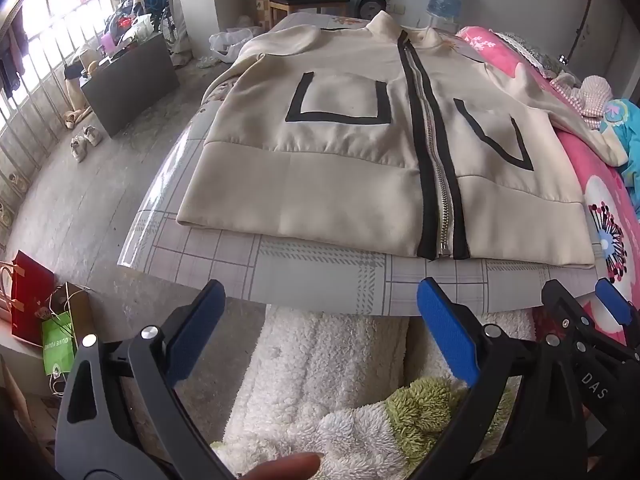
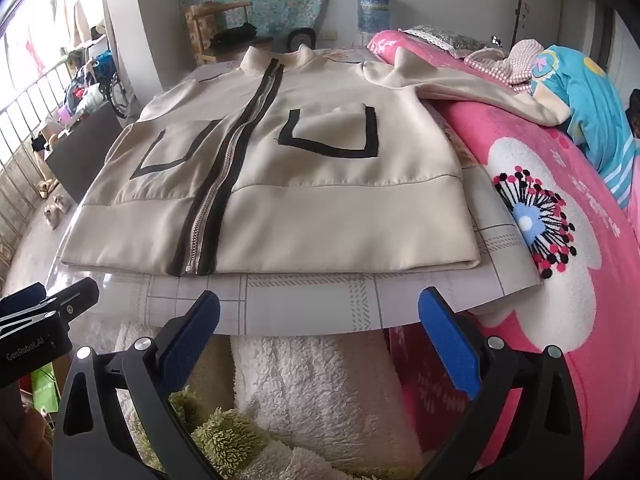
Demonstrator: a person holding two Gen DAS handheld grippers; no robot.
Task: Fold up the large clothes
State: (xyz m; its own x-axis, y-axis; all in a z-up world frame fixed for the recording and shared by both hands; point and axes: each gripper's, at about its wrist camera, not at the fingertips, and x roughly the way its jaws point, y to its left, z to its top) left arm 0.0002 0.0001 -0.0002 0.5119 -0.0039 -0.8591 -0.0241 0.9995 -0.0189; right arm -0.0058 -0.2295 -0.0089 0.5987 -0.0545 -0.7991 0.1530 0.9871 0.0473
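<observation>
The left claw [image 1: 322,330] is wide open and holds nothing; the right claw [image 2: 320,332] is wide open and empty too; they hang side by side, and both point down at the near edge of the table [image 1: 320,280].

Just past the claws, on the table, lies the jacket [image 1: 340,160]; it is cream, spread flat with its front up; its hem is the part nearest the claws and its collar is far away. The zip [image 1: 434,168] is shut and runs straight away from the claws, a bit right of the left claw and a bit left of the right claw. Right of the right claw, one sleeve [image 2: 480,92] lies out over a pink blanket [image 2: 560,200]; the other sleeve, far left of the left claw, looks tucked in at the shoulder, but I cannot tell for sure.

The jacket looks soft and floppy, not heavy; the cloth looks smooth, so it may slide on the shiny table; the zip is the one stiff bit, so a fold should go beside it, not across it.

I think a good place to take hold is the two hem corners, or a hem corner and a shoulder on one side; pinch only the cloth edge.
</observation>
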